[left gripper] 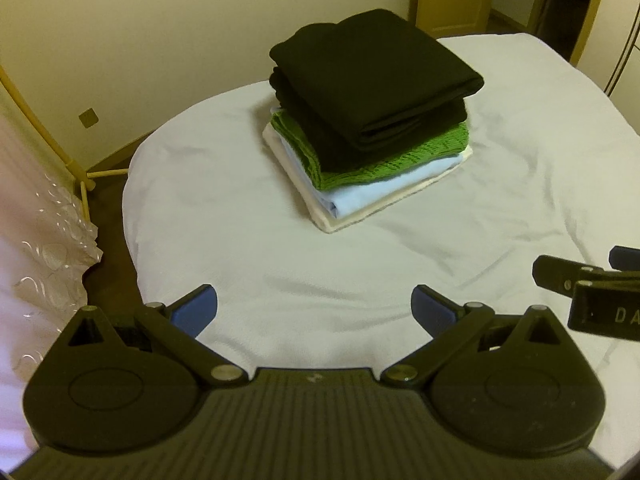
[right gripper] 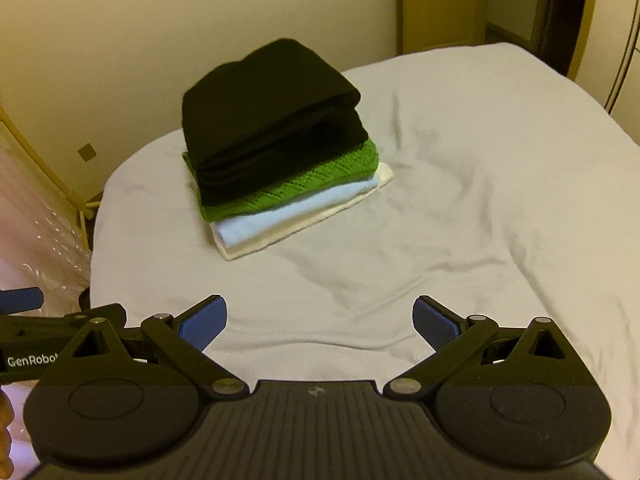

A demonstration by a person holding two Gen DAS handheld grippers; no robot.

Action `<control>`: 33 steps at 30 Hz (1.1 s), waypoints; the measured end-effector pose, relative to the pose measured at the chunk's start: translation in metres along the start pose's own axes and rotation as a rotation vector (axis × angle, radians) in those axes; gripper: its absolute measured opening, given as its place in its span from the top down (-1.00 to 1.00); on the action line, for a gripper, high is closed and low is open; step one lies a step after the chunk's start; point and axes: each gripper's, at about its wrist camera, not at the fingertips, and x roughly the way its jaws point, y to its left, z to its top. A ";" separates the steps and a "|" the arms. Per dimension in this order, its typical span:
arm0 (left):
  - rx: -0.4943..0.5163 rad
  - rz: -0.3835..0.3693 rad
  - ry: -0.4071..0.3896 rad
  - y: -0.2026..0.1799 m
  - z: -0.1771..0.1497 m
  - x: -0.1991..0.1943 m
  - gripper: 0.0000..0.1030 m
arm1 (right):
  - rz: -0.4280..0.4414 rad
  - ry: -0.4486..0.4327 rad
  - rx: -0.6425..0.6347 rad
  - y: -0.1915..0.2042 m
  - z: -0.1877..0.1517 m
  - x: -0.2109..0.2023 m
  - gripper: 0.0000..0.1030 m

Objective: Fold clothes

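A soft, light stack of folded clothes (left gripper: 368, 128) sits mid-bed (left gripper: 520, 200). Left gripper (left gripper: 314, 308) and right gripper (right gripper: 320, 318) fingers gape empty before it; lift from beneath (top black layer probably slides).

A stack of folded clothes (left gripper: 372, 128) sits on the bed (left gripper: 520, 184), toward its far left part, near the wall (left gripper: 160, 40) behind. In the stack, the folded top garment (left gripper: 376, 64) lies uppermost, on a knitted piece (left gripper: 400, 160), which rests on a thinner folded garment (left gripper: 380, 192), with a flat bottom piece (left gripper: 360, 220) under all. The left claw (left gripper: 314, 306) hangs over the near edge of the bed, before the stack and well apart from it. The right claw (right gripper: 320, 318) hangs just beside it on the right, also before the stack. A bubble-wrap sheet (left gripper: 52, 248) lies left of the bed, with a slim rack frame (left gripper: 84, 176) behind it on the floor.
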 end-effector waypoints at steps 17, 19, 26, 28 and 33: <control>-0.022 -0.017 0.054 -0.004 0.028 0.054 -0.98 | -0.006 0.052 -0.014 -0.007 0.028 0.052 -0.98; -0.028 -0.021 0.052 -0.002 0.031 0.057 -0.98 | -0.007 0.048 -0.010 -0.006 0.032 0.056 -0.98; -0.034 -0.028 0.042 0.003 0.046 0.066 -0.98 | -0.005 0.042 -0.006 -0.004 0.046 0.067 -0.98; -0.034 -0.030 0.042 0.004 0.050 0.069 -0.98 | -0.009 0.044 -0.007 -0.002 0.049 0.071 -0.98; -0.039 -0.036 0.046 0.008 0.057 0.077 -0.98 | -0.015 0.050 -0.005 0.000 0.056 0.079 -0.98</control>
